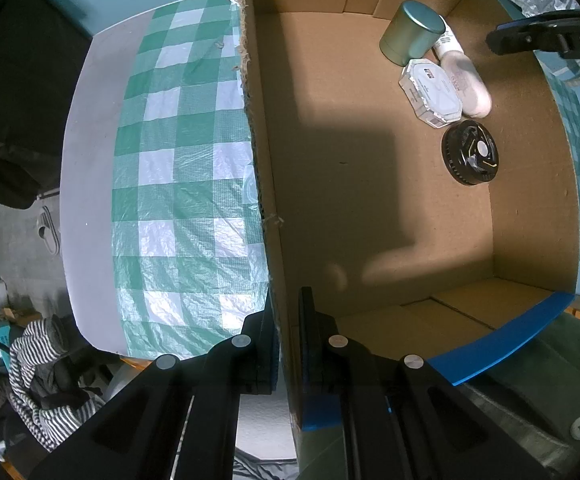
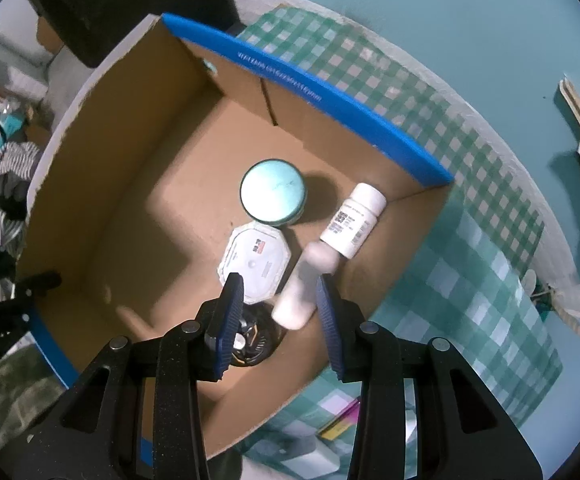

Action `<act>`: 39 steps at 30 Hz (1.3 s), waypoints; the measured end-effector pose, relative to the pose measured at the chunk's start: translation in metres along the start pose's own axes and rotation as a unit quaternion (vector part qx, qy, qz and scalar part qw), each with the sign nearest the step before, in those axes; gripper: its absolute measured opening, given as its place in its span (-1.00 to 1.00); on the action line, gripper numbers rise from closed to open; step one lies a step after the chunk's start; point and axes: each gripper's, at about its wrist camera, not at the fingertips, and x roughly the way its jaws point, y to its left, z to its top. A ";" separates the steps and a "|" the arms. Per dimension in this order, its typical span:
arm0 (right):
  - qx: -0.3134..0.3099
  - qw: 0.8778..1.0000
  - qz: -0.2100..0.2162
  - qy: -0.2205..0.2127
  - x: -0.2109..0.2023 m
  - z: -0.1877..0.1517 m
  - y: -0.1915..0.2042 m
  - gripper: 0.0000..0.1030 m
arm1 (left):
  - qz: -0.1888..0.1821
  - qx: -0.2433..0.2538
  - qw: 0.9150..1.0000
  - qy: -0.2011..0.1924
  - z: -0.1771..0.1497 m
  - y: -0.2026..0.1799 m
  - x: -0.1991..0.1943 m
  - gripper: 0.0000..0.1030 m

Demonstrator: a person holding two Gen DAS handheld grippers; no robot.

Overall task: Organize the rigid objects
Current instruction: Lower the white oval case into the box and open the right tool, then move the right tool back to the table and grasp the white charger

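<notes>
In the left wrist view, the left gripper (image 1: 287, 334) sits at 6 o'clock with its two fingers clamped on the near wall of the cardboard box (image 1: 267, 184), one finger outside and one inside the wall. The box floor fills the centre and right of the frame, and its contents are bunched toward 1 o'clock: a teal round tin (image 1: 412, 34) standing upright, a white octagonal case (image 1: 430, 92) lying flat just below it, a white bottle (image 1: 464, 76) on its side touching the case's right edge, and a black round disc (image 1: 470, 152) lying flat at about 2 o'clock, just beside the case. A green-and-white checked cloth (image 1: 169, 168) covers the table from 9 to 11 o'clock, and the right gripper (image 1: 546, 38) pokes in at 2 o'clock above the box's right wall. In the right wrist view, the right gripper (image 2: 279, 312) hangs over the box (image 2: 330, 106) with its fingers spread apart and nothing clamped; the white bottle (image 2: 306, 284) lies between and below them, blurred. A second white bottle (image 2: 353, 218) lies at 1 o'clock, the tin (image 2: 272, 192) at 12, the octagonal case (image 2: 254, 264) just left of centre, and the disc (image 2: 249, 340) is partly hidden behind the left finger.
</notes>
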 end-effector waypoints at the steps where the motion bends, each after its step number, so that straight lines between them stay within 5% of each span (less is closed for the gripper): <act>1: 0.001 1.000 0.000 -0.002 -0.002 0.000 -0.001 -0.18 | 0.000 0.000 1.000 0.000 0.000 0.000 0.000 -0.87; 20: 0.025 0.999 -0.008 -0.041 -0.046 -0.022 -0.024 -0.01 | 0.002 0.001 1.000 0.000 -0.001 -0.002 -0.003 -0.87; 39: 0.086 0.996 -0.016 -0.029 -0.049 -0.074 -0.071 -0.01 | 0.002 0.004 1.000 0.000 -0.002 0.000 -0.003 -0.87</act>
